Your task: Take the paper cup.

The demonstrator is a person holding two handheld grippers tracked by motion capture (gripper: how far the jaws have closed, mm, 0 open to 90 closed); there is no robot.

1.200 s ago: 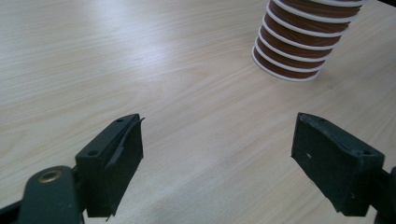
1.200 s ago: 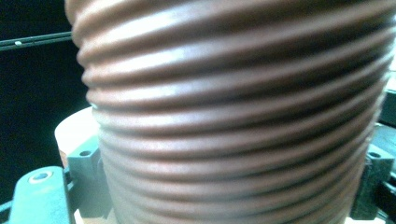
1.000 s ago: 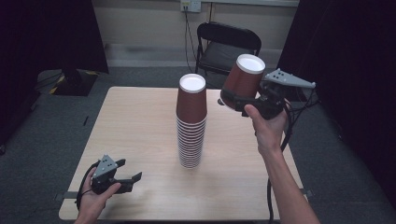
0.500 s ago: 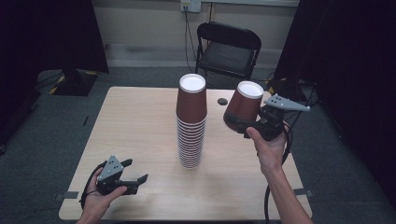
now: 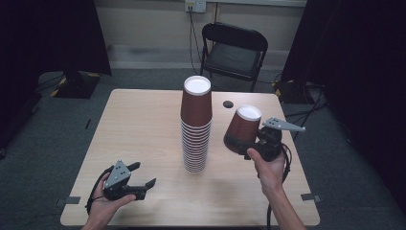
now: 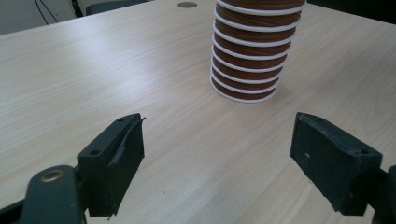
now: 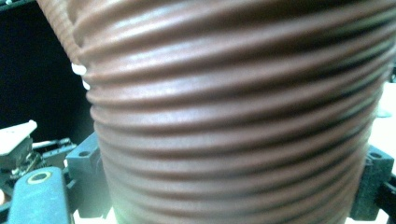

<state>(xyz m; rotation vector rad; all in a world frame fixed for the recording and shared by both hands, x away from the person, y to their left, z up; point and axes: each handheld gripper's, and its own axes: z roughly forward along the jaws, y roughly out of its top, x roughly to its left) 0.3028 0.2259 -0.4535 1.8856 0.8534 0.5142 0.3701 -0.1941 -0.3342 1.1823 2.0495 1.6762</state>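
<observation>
Beside cup stack, right gripper clamping ribbed cup

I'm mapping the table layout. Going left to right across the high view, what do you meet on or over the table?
Left hand-held gripper → cup stack → single cup → right hand-held gripper, shut on that cup.

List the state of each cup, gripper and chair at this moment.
Single cup: upside down, tilted, clamped in the right gripper.
Cup stack: upside down, standing upright on the table.
Left gripper: open, holding nothing.
Folding chair: unfolded, nobody on it.
</observation>
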